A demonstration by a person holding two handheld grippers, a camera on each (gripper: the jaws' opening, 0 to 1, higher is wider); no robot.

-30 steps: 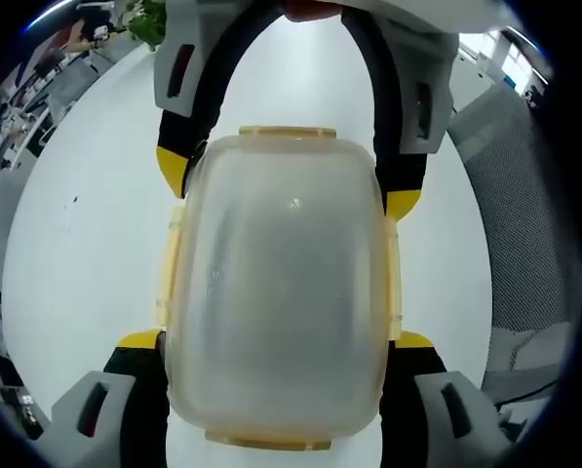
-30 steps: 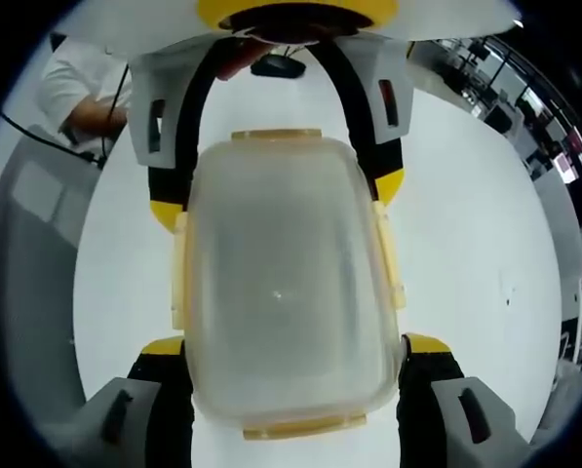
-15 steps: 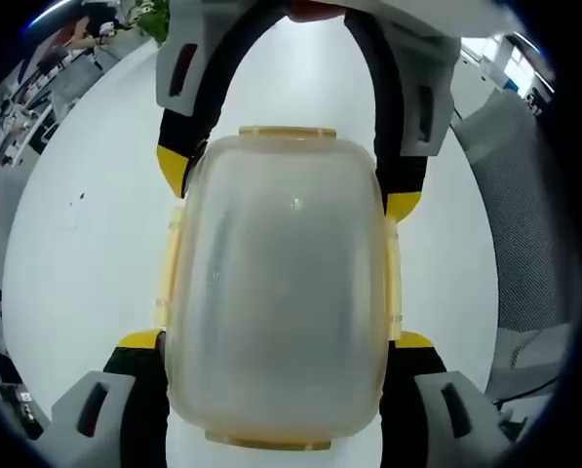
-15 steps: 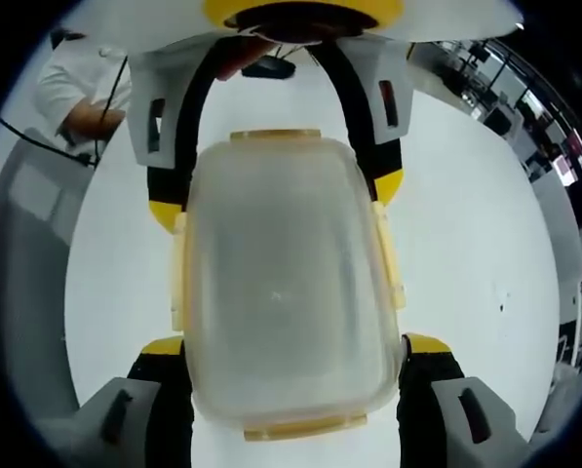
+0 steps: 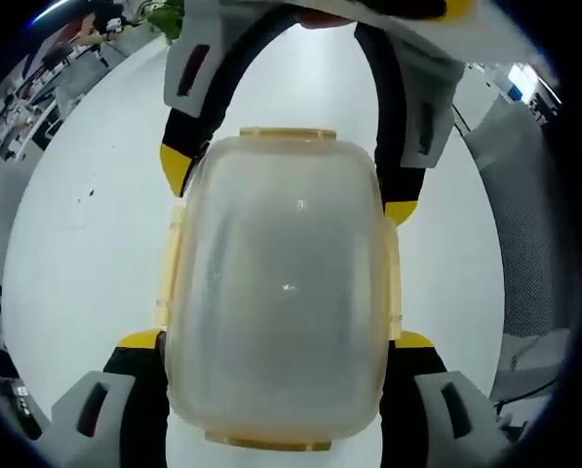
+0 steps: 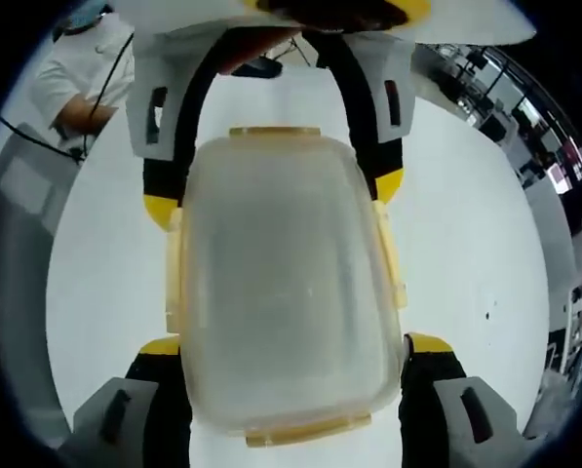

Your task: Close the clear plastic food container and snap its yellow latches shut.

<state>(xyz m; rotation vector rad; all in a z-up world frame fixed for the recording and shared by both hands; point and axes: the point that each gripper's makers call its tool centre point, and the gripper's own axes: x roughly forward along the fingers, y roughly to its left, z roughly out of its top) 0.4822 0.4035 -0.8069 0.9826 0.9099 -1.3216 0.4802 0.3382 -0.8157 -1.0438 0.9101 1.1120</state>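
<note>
The clear plastic food container (image 5: 281,292) is gripped from two opposite ends over the white table (image 5: 86,263). Yellow latches (image 5: 287,133) run along its four edges and lie close against its walls. My left gripper (image 5: 276,341) is shut on the near end, one yellow-tipped jaw on each side. The right gripper (image 5: 289,190) comes in from the top and clamps the far end. In the right gripper view the same container (image 6: 286,292) sits between the right gripper (image 6: 292,344) below and the left gripper (image 6: 273,195) above. Its inside is hazy.
A grey mesh chair (image 5: 534,195) stands beyond the table's edge. A person in a white sleeve (image 6: 76,78) is at the far side, beside another grey chair (image 6: 18,195). Office desks (image 5: 37,68) and a plant (image 5: 159,12) lie further off.
Both holds on the container are unchanged. The two views have tilted slightly with the hands, so the background has shifted.
</note>
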